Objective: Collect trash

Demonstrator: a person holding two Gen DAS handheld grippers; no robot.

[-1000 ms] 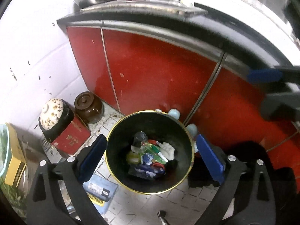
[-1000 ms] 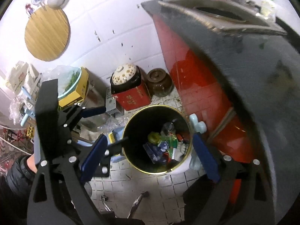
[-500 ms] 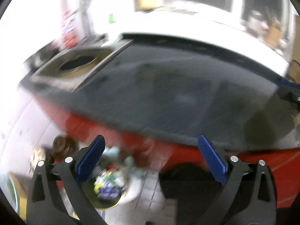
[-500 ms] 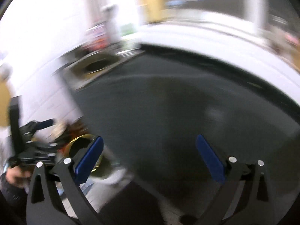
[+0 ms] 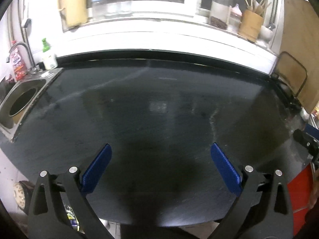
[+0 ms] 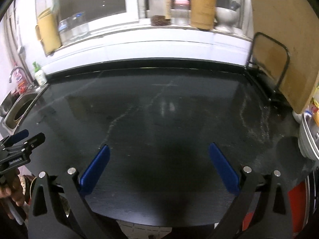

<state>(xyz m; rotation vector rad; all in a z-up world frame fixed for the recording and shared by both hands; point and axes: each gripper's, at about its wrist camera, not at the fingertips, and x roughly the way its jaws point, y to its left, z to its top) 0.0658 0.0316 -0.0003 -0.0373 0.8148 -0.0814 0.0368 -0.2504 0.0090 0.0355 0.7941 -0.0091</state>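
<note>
My left gripper (image 5: 160, 157) is open and empty, held above the front of a bare black countertop (image 5: 159, 107). My right gripper (image 6: 158, 156) is also open and empty over the same countertop (image 6: 159, 111). The left gripper also shows at the left edge of the right wrist view (image 6: 24, 139), and part of the right gripper shows at the right edge of the left wrist view (image 5: 307, 143). A sliver of the bin's trash (image 5: 70, 217) shows below the counter edge at bottom left. No trash lies on the counter.
A steel sink (image 5: 22, 103) is set in the counter's left end, with a green-capped bottle (image 5: 47, 56) behind it. The windowsill holds a jar (image 6: 159, 6), a bamboo utensil holder (image 6: 202, 13) and a mortar (image 6: 226, 18). A wooden board (image 6: 283, 45) leans at the right. Red cabinet front (image 5: 299, 195) lies below.
Both grippers have swung up from over the floor bin to face the countertop. The bin and its trash have dropped almost out of view. Both stayed open.
</note>
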